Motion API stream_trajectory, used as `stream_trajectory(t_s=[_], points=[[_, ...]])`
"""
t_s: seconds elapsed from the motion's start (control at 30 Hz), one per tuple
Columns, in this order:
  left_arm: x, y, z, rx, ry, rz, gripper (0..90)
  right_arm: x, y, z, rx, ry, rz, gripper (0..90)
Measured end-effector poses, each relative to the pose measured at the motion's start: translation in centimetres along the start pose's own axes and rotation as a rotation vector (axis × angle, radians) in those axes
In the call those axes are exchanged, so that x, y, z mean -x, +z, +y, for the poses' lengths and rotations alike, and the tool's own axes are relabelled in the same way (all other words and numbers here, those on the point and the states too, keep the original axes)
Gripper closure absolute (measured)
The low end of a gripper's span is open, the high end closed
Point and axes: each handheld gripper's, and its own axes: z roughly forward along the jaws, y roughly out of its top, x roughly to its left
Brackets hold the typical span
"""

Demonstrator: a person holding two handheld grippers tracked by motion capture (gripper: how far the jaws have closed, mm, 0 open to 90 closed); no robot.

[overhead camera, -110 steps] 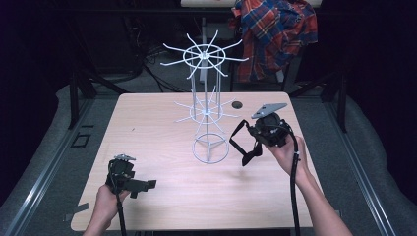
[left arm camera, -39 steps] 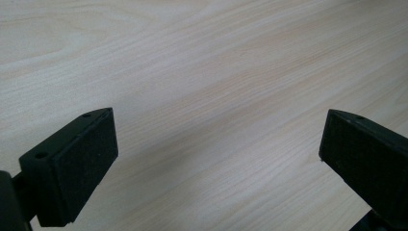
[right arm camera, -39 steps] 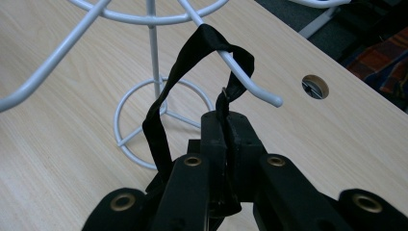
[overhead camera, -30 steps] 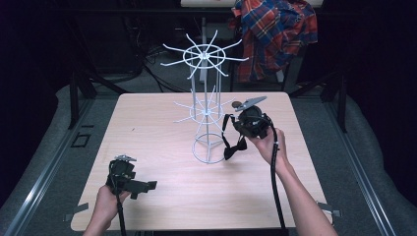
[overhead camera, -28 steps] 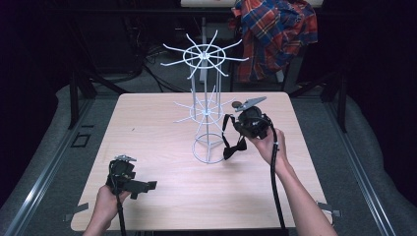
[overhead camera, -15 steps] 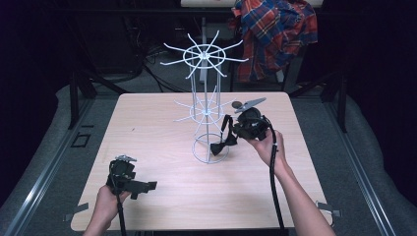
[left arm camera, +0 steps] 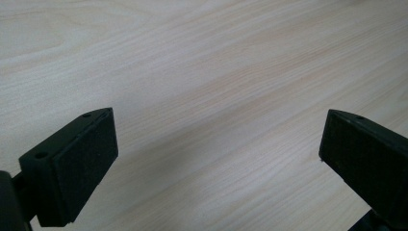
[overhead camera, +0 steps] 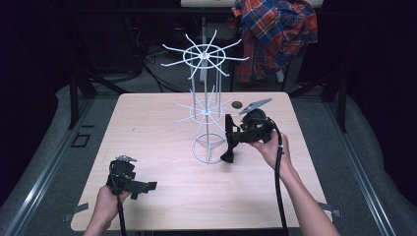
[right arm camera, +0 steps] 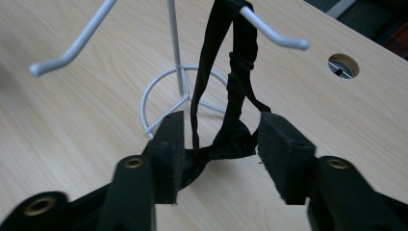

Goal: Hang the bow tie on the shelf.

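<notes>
Right claw (right arm camera: 219,132) released around black strap (right arm camera: 230,96) hung on white wire rack (overhead camera: 206,105) hook, seen in right gripper view. Left claw (left arm camera: 216,159) released, over bare table (left arm camera: 216,57).

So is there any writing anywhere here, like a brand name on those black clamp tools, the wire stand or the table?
None that can be read. The left gripper, the right gripper, the white wire rack, the black strap hanging from it, the wooden table and the plaid shirt behind show no words, numbers or signs.
</notes>
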Motion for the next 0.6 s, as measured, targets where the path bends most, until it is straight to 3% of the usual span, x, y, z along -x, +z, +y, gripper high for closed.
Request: stream_trajectory(t_s=[0.37, 0.6], points=[[0.0, 0.1, 0.0, 0.001, -0.004, 0.001, 0.1, -0.2, -1.6, -1.4, -0.049, -0.023, -0.003, 30.2], [0.0, 0.1, 0.0, -0.002, -0.004, 0.003, 0.0, -0.5, -3.1, -2.7, -0.048, -0.029, 0.002, 19.0]])
